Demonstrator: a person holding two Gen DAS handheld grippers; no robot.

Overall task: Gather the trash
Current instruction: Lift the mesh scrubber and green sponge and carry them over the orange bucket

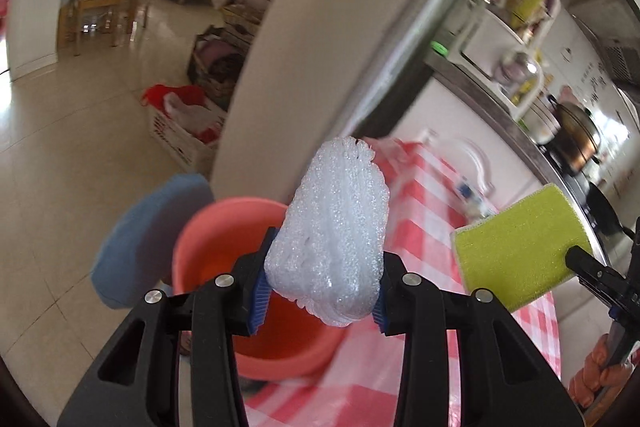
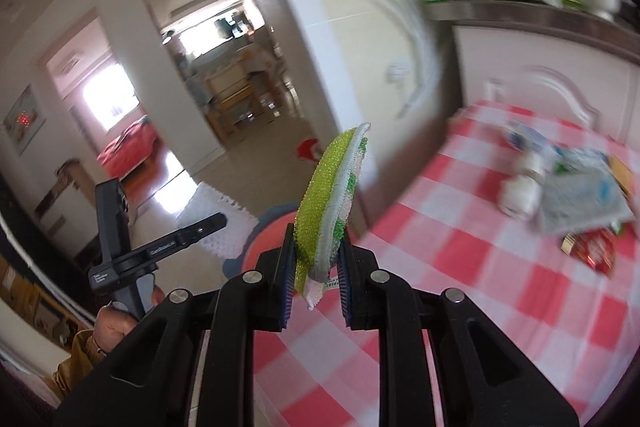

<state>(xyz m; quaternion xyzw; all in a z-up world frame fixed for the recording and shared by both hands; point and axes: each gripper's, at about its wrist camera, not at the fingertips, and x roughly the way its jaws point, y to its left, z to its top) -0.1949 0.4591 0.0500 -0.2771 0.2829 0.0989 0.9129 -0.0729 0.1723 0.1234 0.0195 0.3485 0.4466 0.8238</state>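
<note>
Left fingers (image 1: 320, 291) clamp upright foam netting (image 1: 330, 231); right fingers (image 2: 316, 291) pinch sponge (image 2: 330, 203) edge-up.

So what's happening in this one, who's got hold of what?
A person is clearing a table with a handheld gripper in each hand. The left gripper is clamped on a white foam net sleeve, held above a pink bucket beside the red-checked table. The right gripper is shut on a green scouring pad, also held in the air near the bucket. More litter lies on the far side of the tablecloth.
</note>
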